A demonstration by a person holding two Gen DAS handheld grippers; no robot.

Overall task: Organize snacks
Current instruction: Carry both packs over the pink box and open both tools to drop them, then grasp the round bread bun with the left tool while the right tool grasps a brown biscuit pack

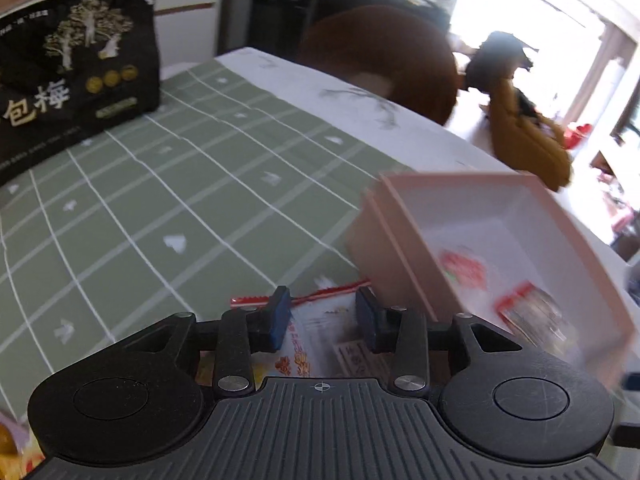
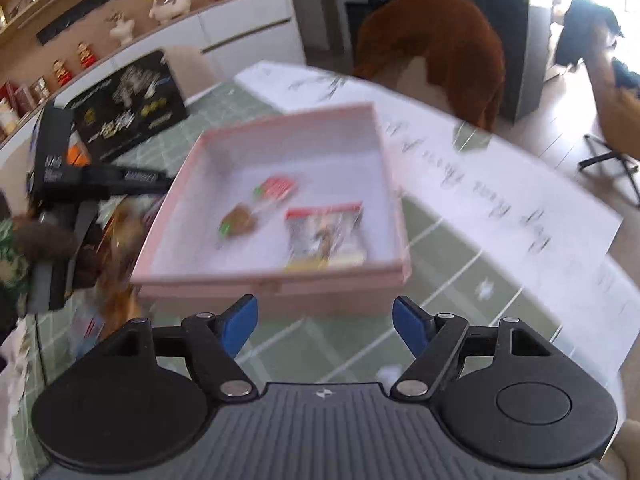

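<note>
A pink box (image 2: 276,280) sits on the green checked tablecloth and holds a clear snack packet with a red edge (image 2: 326,236) and two small sweets (image 2: 256,208). In the left wrist view the box (image 1: 400,256) is at the right. My left gripper (image 1: 322,318) is open around a clear snack packet with a red top edge (image 1: 316,332) that lies on the cloth beside the box. My right gripper (image 2: 324,322) is open and empty, just in front of the box's near wall. The left gripper's body (image 2: 80,184) shows at the left of the right wrist view.
A large black snack bag (image 1: 76,76) with gold trees stands at the far left of the table; it also shows in the right wrist view (image 2: 128,104). More snack packets (image 2: 116,256) lie left of the box. Brown chairs (image 2: 436,52) stand beyond the table's far edge.
</note>
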